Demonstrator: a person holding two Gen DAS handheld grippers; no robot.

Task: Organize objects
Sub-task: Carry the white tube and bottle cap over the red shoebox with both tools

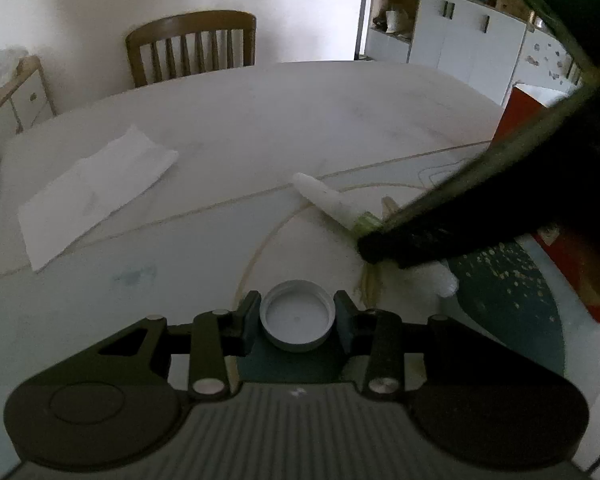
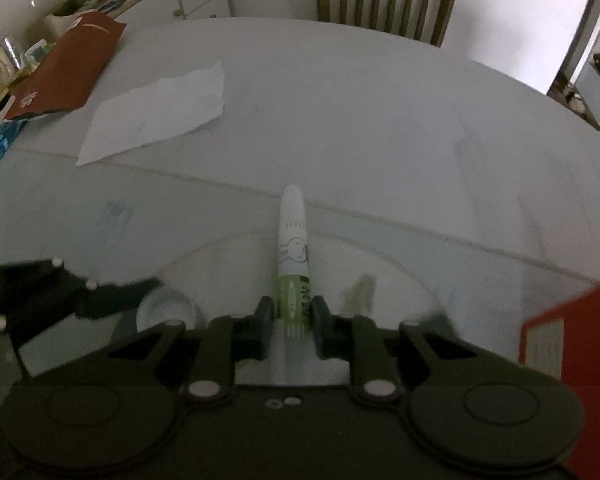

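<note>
- The left gripper [image 1: 297, 320] clamps a white cap [image 1: 297, 326] by its rim, hollow side up, near the tube.
- The right gripper [image 2: 291, 320] pinches the white-and-green tube [image 2: 294, 240] at its green band, probably steadying it for recapping above the round table [image 2: 380, 120].

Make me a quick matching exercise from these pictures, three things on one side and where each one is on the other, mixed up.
Things:
1. white cap
2. white tube
3. sheet of paper

Places:
A. lying flat on the table
B. between the left gripper's fingers
C. between the right gripper's fingers

Pairs: 1-B, 2-C, 3-A
</note>
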